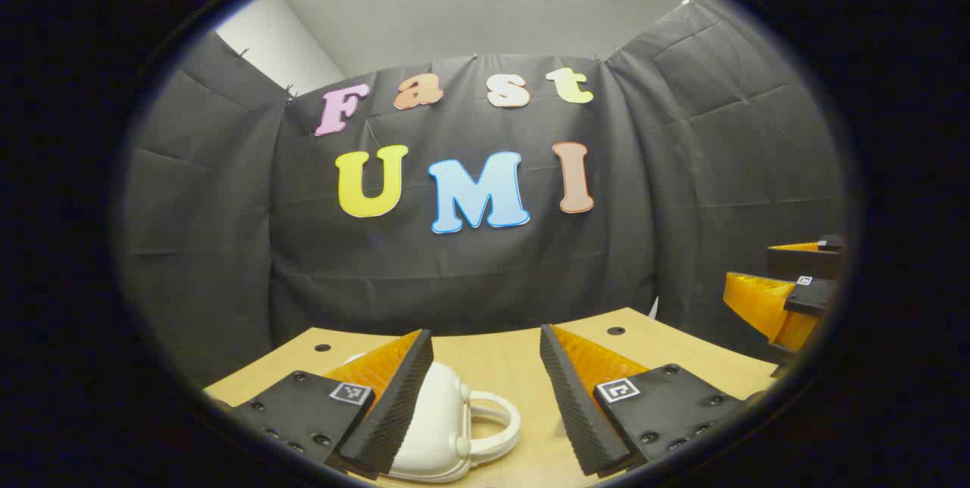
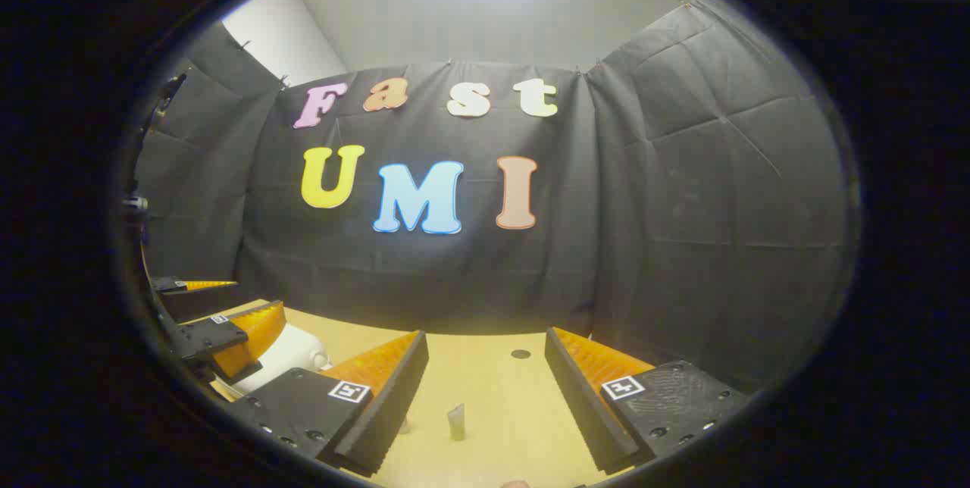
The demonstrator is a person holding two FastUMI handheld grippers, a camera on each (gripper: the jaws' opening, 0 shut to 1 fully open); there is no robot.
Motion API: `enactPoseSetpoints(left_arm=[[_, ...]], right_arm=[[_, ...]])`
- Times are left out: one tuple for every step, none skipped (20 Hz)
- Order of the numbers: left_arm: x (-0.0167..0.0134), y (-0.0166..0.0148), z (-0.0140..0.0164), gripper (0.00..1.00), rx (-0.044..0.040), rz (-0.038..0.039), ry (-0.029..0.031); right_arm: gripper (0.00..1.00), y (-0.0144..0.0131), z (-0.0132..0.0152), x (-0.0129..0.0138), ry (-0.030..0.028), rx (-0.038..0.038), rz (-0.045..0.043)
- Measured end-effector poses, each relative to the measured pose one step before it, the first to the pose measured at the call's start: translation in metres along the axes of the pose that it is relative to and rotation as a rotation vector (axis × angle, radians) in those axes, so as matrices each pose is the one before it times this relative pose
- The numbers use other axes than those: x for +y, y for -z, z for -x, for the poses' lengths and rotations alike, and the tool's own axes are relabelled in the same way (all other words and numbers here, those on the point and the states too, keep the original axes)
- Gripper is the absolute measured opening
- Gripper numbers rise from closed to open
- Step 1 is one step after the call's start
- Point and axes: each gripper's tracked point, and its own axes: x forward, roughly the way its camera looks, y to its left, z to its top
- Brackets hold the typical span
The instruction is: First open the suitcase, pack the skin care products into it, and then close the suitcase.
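Left claw (image 1: 485, 397) wide, hovering over the closed white suitcase (image 1: 436, 427) on the worktop (image 1: 500, 359), handle between its fingers, likely lining up to open it. Right claw (image 2: 485, 397) wide above a small tube (image 2: 456, 421), probably skincare awaiting packing.

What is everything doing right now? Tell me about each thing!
Suitcase: white, shut, lying on the table, handle toward the middle.
Left hand-held gripper: open, empty, above the suitcase.
Right hand-held gripper: open, empty, above the table.
Small tube: standing upright on the table, not yet packed.
Table: wooden, with small round holes.
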Motion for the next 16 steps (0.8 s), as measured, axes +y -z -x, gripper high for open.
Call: enactPoseSetpoints(left_arm=[[-0.00056,-0.00031,-0.00006,0.92,0.00591,0.01284,0.00133],[0.00118,0.00158,-0.00022,0.92,0.008,0.01332,-0.00551],[0.00045,0.00114,-0.00022,0.92,0.00735,0.00259,-0.00176],[0.00087,0.00064,-0.00027,0.92,0.0047,-0.00558,-0.00442],[0.00095,-0.0002,0.00019,0.92,0.00331,-0.0132,-0.00494],[0.00052,0.00003,-0.00006,0.92,0.00224,-0.01216,-0.00231],[0.00006,0.00118,0.00022,0.91,0.00868,-0.0105,0.00109],[-0.00051,0.00285,0.0007,0.92,0.0156,-0.00655,0.00519],[-0.00154,0.00272,0.00035,0.92,0.01879,0.00671,0.01271],[-0.00084,0.00286,0.00046,0.92,0.01959,0.01538,0.00566],[-0.00169,0.00187,0.00022,0.92,0.01879,0.01188,0.00163],[-0.0011,0.00171,0.00008,0.92,0.01409,0.00784,0.00077],[-0.00157,0.00254,0.00136,0.92,0.0133,-0.00087,-0.00162],[-0.0013,0.00218,0.00083,0.92,0.01559,-0.00249,0.00431],[-0.00215,0.00515,0.00082,0.92,0.02763,-0.00491,0.01728],[-0.00384,0.00868,-0.00029,0.92,0.04996,-0.0109,0.02584]], right_arm=[[0.94,-0.00451,-0.00146,0.00313,-0.00985,-0.00829,-0.00228],[0.94,-0.00196,-0.00228,0.00159,-0.01071,-0.00339,0.00055],[0.94,-0.00058,-0.00303,0.00052,-0.00419,-0.00216,0.00724],[0.94,0.00185,-0.00207,-0.00078,-0.0067,0.0095,0.00383],[0.94,0.00023,-0.00121,0.00095,-0.0068,0.00853,-0.00143],[0.94,0.00188,-0.00169,0.00029,-0.00588,0.01439,-0.00845],[0.94,0.0003,-0.00219,0.00005,-0.00447,0.00635,-0.01046],[0.94,0.00109,-0.00129,-0.00028,-0.00474,0.00637,0.00044],[0.94,0.00223,-0.00267,-0.00233,0.00511,0.00727,0.01114],[0.94,0.00375,-0.00274,-0.00439,0.00863,0.01,0.01724],[0.94,0.00105,-0.00104,-0.00243,0.00241,0.00468,0.02099],[0.94,0.00012,-0.00008,0.00068,-0.00361,-0.00139,0.01771],[0.94,-0.00055,-0.00019,0.00081,-0.00395,0.00008,0.00827],[0.94,0.00326,-0.00033,-0.00038,-0.0051,0.00485,0.00121],[0.94,0.00149,-0.00115,0.001,-0.00748,0.00585,-0.00096],[0.94,0.00341,-0.00109,0.00056,-0.00604,0.00861,-0.00146]])
